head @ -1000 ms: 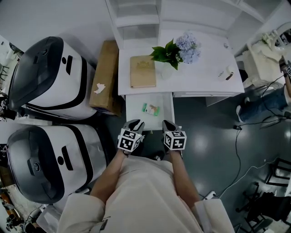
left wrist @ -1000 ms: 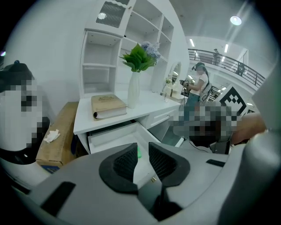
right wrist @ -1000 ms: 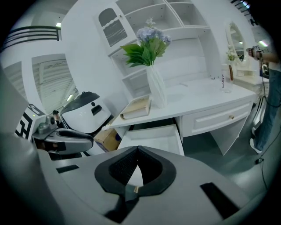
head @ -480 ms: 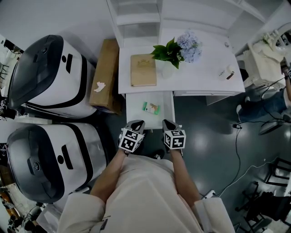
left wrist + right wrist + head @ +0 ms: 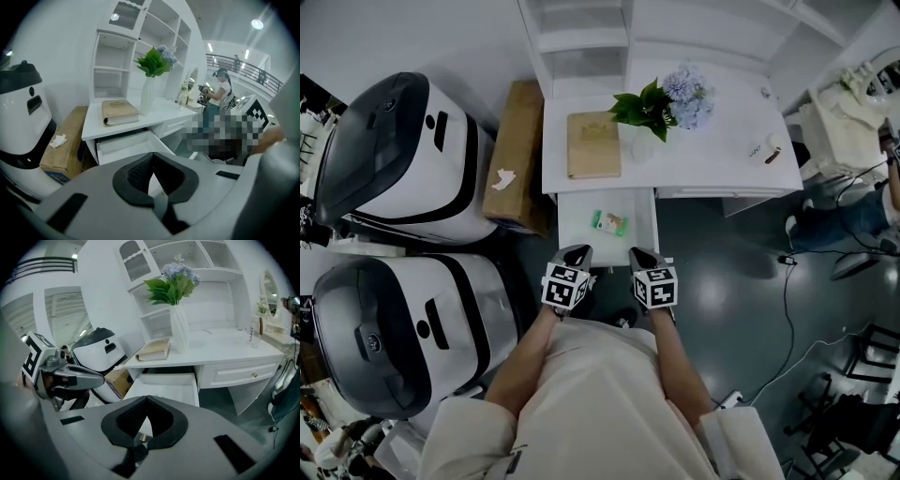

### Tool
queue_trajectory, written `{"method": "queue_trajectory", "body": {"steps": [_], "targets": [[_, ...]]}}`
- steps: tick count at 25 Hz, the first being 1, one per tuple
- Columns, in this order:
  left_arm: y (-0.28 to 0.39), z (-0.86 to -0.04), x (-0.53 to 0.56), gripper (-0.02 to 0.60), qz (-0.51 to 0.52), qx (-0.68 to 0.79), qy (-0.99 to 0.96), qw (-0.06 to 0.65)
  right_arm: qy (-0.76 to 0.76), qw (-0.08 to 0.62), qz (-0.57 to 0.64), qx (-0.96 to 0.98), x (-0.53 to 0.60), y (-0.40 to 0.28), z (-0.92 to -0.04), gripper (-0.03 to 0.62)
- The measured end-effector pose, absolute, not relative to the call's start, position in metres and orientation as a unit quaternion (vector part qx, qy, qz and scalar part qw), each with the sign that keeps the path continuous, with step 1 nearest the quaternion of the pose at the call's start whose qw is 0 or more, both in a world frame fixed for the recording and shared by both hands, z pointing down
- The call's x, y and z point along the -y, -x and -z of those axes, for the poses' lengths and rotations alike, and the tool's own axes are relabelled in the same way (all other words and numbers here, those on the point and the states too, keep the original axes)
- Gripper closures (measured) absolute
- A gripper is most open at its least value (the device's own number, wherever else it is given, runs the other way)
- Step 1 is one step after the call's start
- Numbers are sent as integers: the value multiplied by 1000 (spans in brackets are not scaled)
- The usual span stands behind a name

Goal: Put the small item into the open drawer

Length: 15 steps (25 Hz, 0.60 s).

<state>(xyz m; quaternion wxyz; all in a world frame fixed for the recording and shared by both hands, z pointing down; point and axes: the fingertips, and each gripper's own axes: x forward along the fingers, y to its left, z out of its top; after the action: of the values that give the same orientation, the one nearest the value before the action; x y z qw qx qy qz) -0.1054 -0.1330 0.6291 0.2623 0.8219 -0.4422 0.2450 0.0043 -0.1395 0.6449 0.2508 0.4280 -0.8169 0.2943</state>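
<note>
Head view looks down on the white desk (image 5: 712, 155) with its open drawer (image 5: 579, 230) pulled toward the person. The small item (image 5: 609, 222), a green-and-white packet, lies inside the drawer near its middle. The left gripper (image 5: 575, 251) and right gripper (image 5: 639, 253) hover side by side at the drawer's near end, both apart from the packet.

Left gripper view shows its tongs pressed together at the tips with nothing between them, pointing toward the drawer, which sits below a tan book (image 5: 119, 112) and a white vase (image 5: 146, 96).

Right gripper view likewise shows tongs pressed together and empty, with the drawer ahead.
</note>
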Motion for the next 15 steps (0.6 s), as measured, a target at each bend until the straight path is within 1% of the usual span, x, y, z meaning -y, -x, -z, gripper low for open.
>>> {"method": "queue_trajectory", "body": {"steps": [4, 7, 9, 15], "targets": [[102, -626, 132, 565, -231, 437, -827, 267, -427, 254, -296, 816, 138, -6, -647, 569], [98, -625, 129, 565, -224, 430, -827, 284, -428, 256, -297, 814, 138, -8, -648, 569], [97, -627, 127, 565, -227, 425, -824, 299, -427, 257, -297, 814, 137, -9, -649, 569], [101, -633, 126, 565, -243, 427, -814, 308, -424, 259, -295, 816, 136, -7, -649, 569]]}}
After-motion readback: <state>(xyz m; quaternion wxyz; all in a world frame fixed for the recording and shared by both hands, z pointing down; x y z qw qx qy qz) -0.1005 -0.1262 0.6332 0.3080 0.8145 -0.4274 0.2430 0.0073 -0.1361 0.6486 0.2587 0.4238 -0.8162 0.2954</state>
